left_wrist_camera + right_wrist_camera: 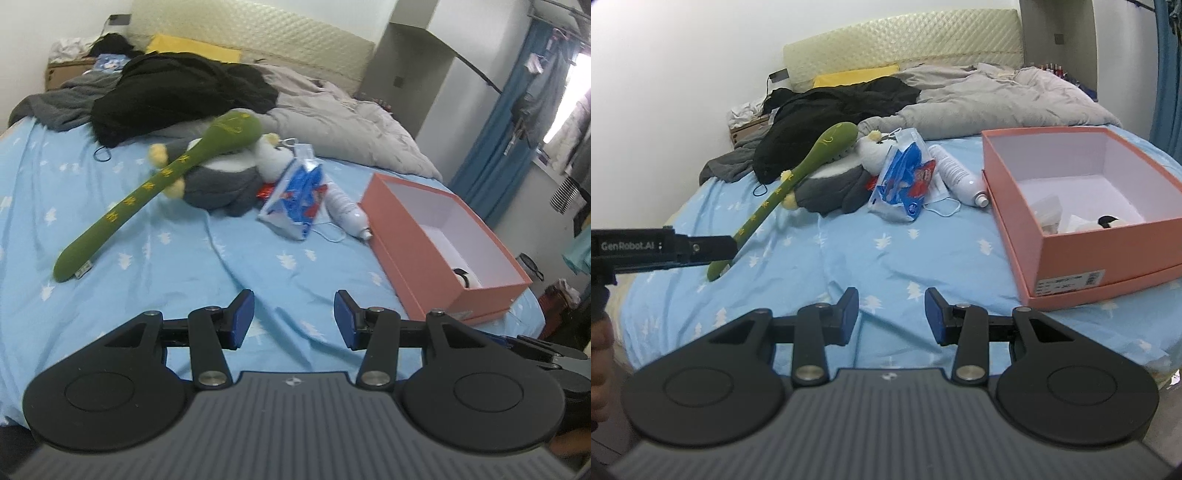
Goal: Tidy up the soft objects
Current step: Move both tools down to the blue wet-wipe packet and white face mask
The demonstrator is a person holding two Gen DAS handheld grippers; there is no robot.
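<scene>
The snake [798,177] is laid across the plush [831,184] at centre left; the box [1108,251] is placed at right.

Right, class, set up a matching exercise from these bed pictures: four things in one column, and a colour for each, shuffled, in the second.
Things:
1. long plush snake
2. open box
3. bottle
4. heaped garment

Colours:
A. white
B. black
C. green with yellow marks
D. salmon pink outside, white inside

Pairs: 1-C, 2-D, 3-A, 4-B
</scene>
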